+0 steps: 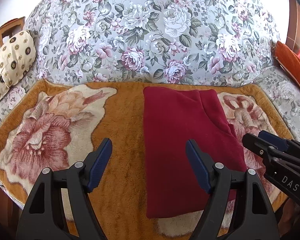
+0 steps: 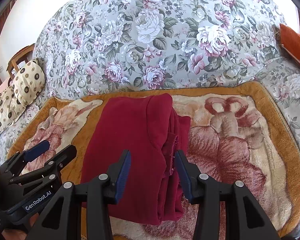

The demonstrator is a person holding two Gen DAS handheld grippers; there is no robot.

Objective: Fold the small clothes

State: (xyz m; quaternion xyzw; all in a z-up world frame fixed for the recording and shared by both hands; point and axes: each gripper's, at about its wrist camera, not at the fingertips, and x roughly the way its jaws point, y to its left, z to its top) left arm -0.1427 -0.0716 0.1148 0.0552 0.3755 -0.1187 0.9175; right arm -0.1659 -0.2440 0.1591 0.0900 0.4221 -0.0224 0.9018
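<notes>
A dark red fleece garment point(image 1: 180, 120) lies folded into a long narrow strip on an orange and cream flowered blanket point(image 1: 126, 120). In the left wrist view my left gripper point(image 1: 149, 142) hovers open over the garment's left edge, one finger above the blanket, the other above the cloth. My right gripper point(image 1: 254, 136) shows at the garment's right side. In the right wrist view the right gripper point(image 2: 152, 153) stands open above the garment point(image 2: 134, 136), over its layered right edge, and its pads do not press the cloth. The left gripper point(image 2: 58, 147) is at lower left, open.
The blanket point(image 2: 240, 140) covers the seat of a flower-patterned sofa point(image 1: 150, 30), whose backrest rises just behind the garment. Cream patterned pillows point(image 1: 14, 56) lie at the left end. An orange cushion point(image 1: 290, 60) sits at the right end.
</notes>
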